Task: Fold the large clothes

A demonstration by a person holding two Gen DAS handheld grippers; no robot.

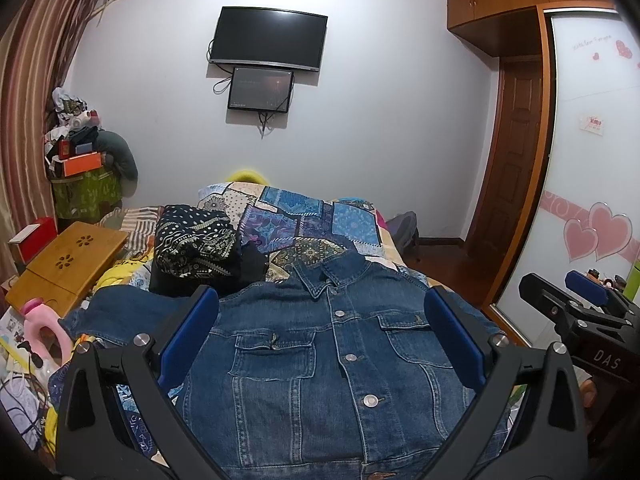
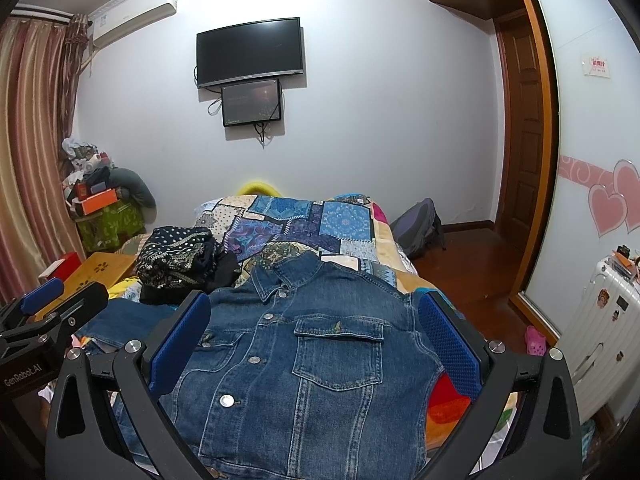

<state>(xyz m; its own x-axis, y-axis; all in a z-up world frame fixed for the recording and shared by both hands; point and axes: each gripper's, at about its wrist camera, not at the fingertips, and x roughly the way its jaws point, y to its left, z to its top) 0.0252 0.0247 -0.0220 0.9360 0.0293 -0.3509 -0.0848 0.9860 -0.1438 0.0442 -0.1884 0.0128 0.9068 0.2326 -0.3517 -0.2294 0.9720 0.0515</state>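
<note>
Your left tongs gape wide, blue pads far apart, gripping nothing. Your right tongs are spread equally wide and empty, level beside the left.

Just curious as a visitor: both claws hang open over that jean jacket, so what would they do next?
Probably the left gripper drops to pinch the sleeve spread out leftward and folds it across the buttoned denim jacket; both grippers are open, holding nothing.

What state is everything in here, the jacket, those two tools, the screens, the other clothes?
Denim jacket: spread flat on the bed, front up, buttoned, not yet folded.
Left tool: open, holding nothing.
Right tool: open, holding nothing.
Patterned garment: folded, lying beyond the jacket.
Television: dark.
Small screen: dimly lit.
</note>
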